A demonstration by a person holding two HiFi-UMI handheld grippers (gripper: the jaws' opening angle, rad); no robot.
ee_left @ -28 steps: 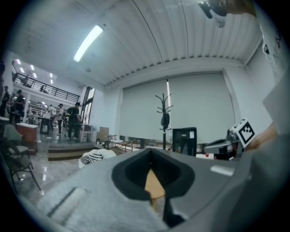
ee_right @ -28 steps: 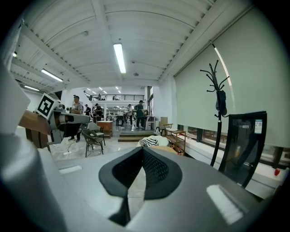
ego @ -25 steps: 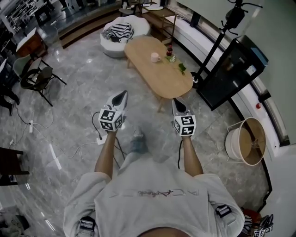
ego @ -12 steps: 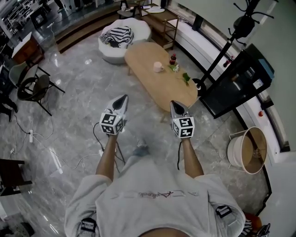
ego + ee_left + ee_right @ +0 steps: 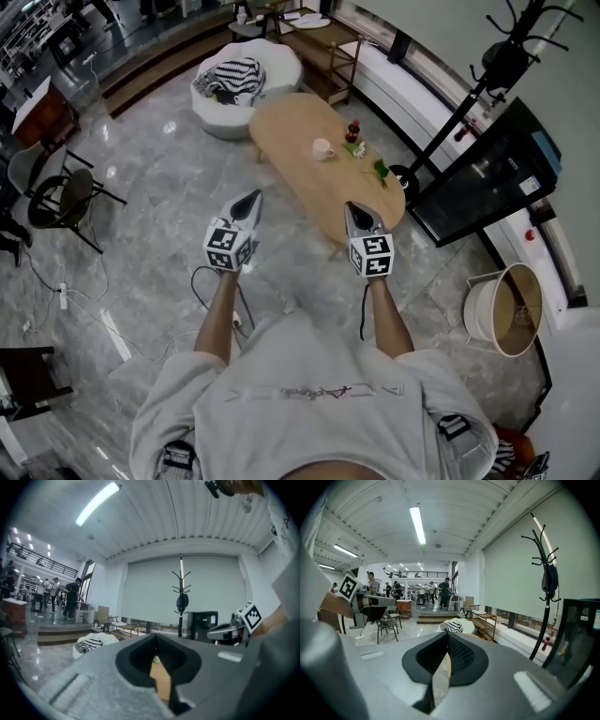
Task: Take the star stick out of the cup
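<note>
Marbled floor surrounds oval wooden table bearing cup; left claw and right claw closed, empty.

No legible text; shirt print too blurred to read.

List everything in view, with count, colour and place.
oval wooden table: one, light brown, ahead on the floor
small pink cup: one, pink, on the table
small dark bottle: one, dark red, right of the cup
green leafy sprig: one, green, near the table's right edge
round white pouf: one, white, beyond the table
striped cloth: one, black and white, on the pouf
tall coat stand: one, black, right of the table
box cabinet: one, black, by the right wall
round bin: one, white outside, tan inside, lower right
black chair: one, black, far left
left gripper: one, grey, jaws together, empty
right gripper: one, grey, jaws together, empty
</note>
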